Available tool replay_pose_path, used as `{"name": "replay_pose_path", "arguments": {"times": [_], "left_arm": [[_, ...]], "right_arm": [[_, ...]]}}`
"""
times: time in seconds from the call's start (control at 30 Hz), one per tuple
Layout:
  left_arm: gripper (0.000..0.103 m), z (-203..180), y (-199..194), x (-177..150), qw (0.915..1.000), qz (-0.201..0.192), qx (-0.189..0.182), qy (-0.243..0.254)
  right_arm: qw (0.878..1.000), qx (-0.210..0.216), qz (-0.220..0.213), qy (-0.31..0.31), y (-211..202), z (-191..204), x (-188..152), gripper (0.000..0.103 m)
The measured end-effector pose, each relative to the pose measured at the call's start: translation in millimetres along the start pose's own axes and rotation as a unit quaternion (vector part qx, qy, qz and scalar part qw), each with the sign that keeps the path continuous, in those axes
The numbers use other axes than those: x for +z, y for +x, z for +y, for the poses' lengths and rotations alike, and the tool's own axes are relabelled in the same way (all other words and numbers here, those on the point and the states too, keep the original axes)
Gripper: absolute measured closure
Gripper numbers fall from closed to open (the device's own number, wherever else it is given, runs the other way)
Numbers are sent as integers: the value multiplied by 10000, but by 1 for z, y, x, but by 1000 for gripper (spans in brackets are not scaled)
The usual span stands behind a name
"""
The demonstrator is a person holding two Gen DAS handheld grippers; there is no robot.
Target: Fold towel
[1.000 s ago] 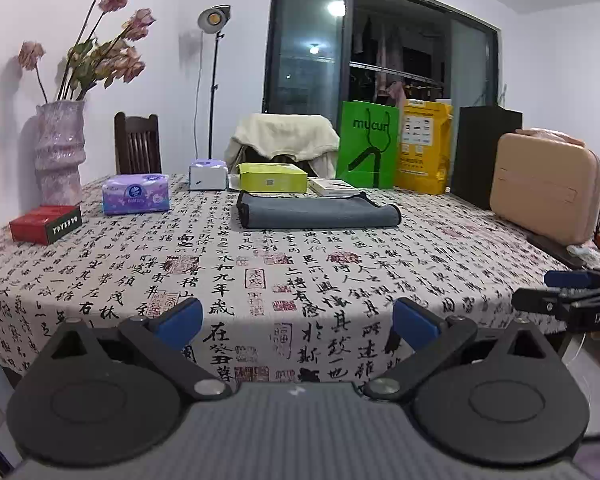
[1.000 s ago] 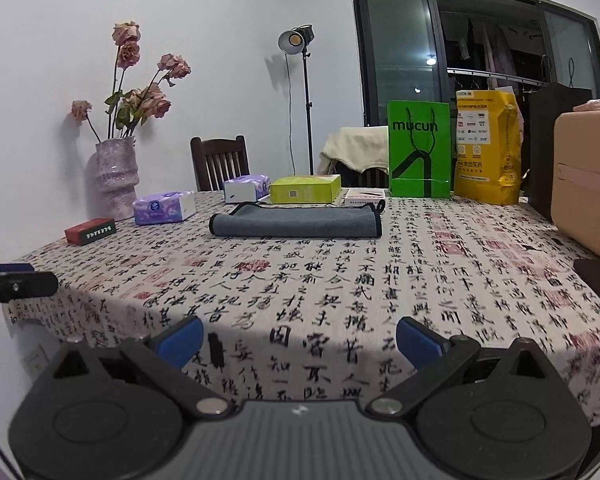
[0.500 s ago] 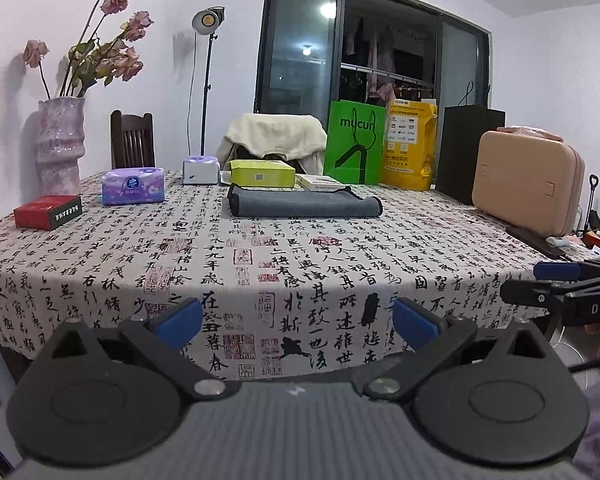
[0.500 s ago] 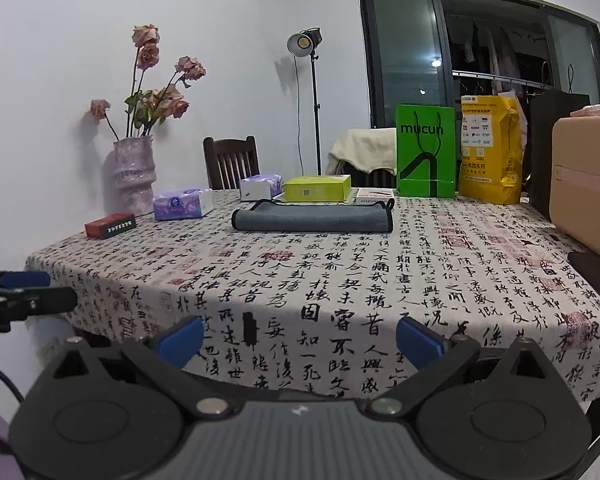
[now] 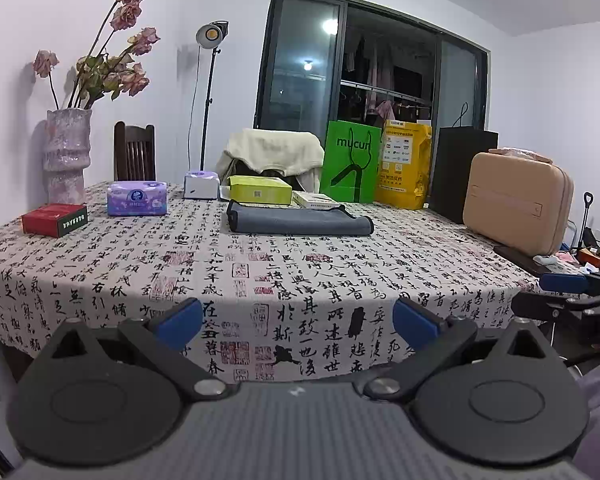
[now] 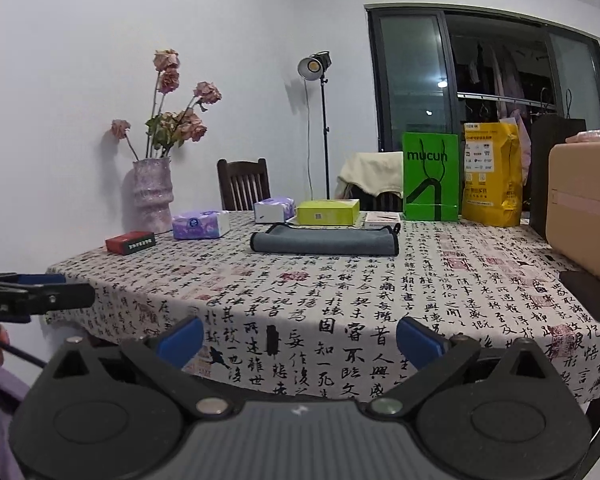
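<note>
Well back from the table [image 5: 100, 264], both grippers hang in the air off its near edge, and each has its blue-tipped fingers spread wide with nothing between them. The left gripper [image 5: 298, 322] looks across the calligraphy-print cloth [image 5: 320, 280]; the right gripper [image 6: 298, 338] does the same from a spot further right, and each one shows at the side of the other's view.

The towel [image 5: 298, 222] — grey, already folded into a long flat strip with dark edging — lies on the far half of the table, well apart from both grippers. Just behind it sit a lime box [image 5: 260, 189] and a small flat box [image 5: 314, 199]. To its left are a purple tissue pack [image 5: 137, 199], a white tissue box [image 5: 201, 185] and, nearer the table's left edge, a red box [image 5: 55, 220]. A vase [image 5: 66, 154] of dried roses stands at the far left corner.

Along the back stand a green bag [image 5: 352, 166], a yellow bag [image 5: 406, 168] and a black box [image 5: 462, 172]; a tan case [image 5: 516, 202] stands upright on the right side. Behind the table are a dark chair [image 5: 134, 156], a chair draped in cream cloth [image 5: 274, 154] and a lamp [image 5: 211, 34] on a stand — its light is on.
</note>
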State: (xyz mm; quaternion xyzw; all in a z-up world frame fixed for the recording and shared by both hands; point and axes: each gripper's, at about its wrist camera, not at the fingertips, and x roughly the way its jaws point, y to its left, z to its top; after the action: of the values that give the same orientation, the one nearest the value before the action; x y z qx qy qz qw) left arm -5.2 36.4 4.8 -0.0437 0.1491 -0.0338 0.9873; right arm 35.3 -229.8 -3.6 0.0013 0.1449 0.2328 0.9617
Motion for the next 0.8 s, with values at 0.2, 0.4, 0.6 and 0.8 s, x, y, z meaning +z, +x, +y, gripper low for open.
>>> {"name": "replay_pose_path", "arguments": {"times": [0.2, 0.4, 0.6, 0.8], "left_arm": [[0, -3, -4, 1, 10000, -37, -56, 5], [0, -3, -5, 1, 9999, -86, -65, 14], [0, -5, -6, 2, 9999, -126, -79, 43], [0, -5, -7, 2, 9999, -131, -73, 52]], "right_arm": [[9999, -73, -39, 96, -5, -1, 1, 0], [10000, -24, -65, 44, -6, 0, 1, 0], [9999, -6, -101, 21, -7, 1, 1, 0], [9999, 8, -99, 20, -6, 1, 1, 0]]}}
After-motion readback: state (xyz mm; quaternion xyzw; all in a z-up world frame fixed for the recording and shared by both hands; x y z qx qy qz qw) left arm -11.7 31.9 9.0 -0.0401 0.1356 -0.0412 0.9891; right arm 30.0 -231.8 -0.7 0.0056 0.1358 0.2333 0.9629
